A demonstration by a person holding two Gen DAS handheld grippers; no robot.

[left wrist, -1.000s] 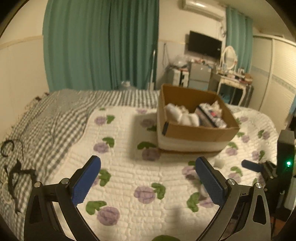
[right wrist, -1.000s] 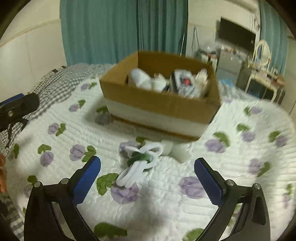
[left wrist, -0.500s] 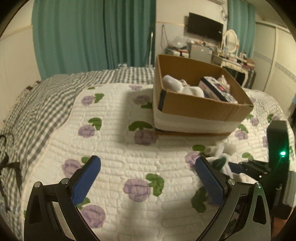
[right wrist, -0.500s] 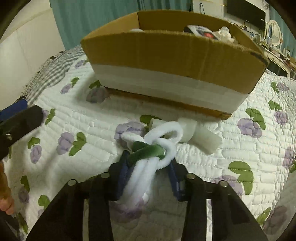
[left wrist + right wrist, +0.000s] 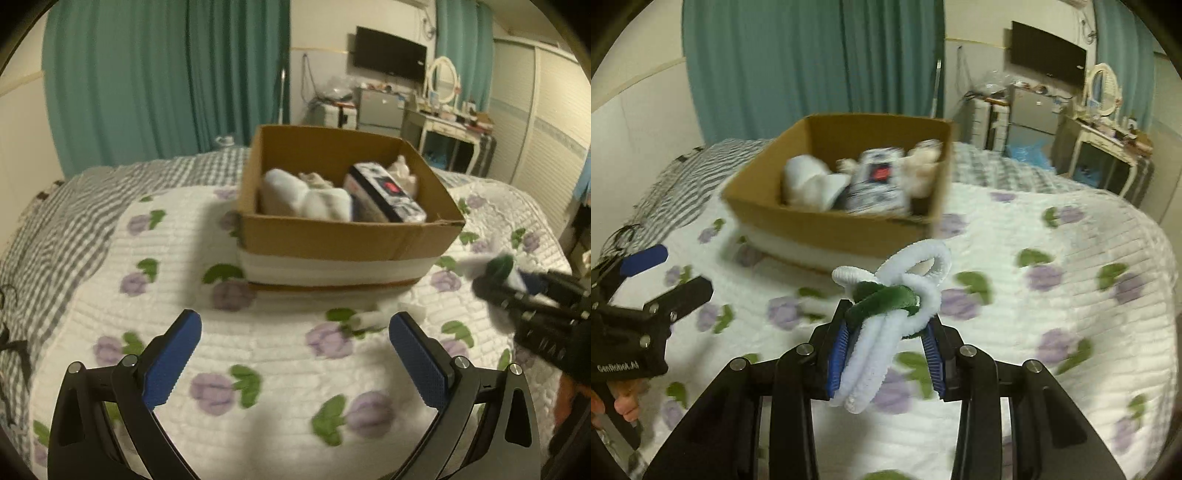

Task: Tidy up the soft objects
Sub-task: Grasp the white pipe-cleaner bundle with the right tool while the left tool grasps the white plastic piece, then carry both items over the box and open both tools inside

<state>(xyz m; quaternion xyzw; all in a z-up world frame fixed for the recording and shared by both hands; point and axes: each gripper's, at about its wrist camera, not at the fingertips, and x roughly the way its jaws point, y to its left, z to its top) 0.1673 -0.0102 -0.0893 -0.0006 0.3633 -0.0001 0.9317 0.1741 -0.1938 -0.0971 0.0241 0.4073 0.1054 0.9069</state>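
My right gripper (image 5: 886,332) is shut on a white fuzzy loop bundle (image 5: 886,314) tied with a green band, held above the quilt, in front of the cardboard box (image 5: 827,225). The box holds white soft items (image 5: 812,184) and a printed packet (image 5: 875,181). In the left wrist view the right gripper (image 5: 517,291) with the bundle (image 5: 487,264) shows blurred at right, near the box's (image 5: 343,243) front right corner. My left gripper (image 5: 295,347) is open and empty, above the quilt in front of the box. A white soft piece (image 5: 373,315) lies on the quilt before the box.
The white quilt with purple flowers (image 5: 258,354) covers the bed; a grey checked blanket (image 5: 55,229) lies at left. Green curtains (image 5: 166,81), a TV (image 5: 391,59) and a dressing table (image 5: 454,122) stand behind the bed. My left gripper shows at left in the right wrist view (image 5: 642,295).
My right gripper closed on the white bundle and lifted it off the quilt, up and back from the box. My left gripper stayed open, shifting slightly toward the box.
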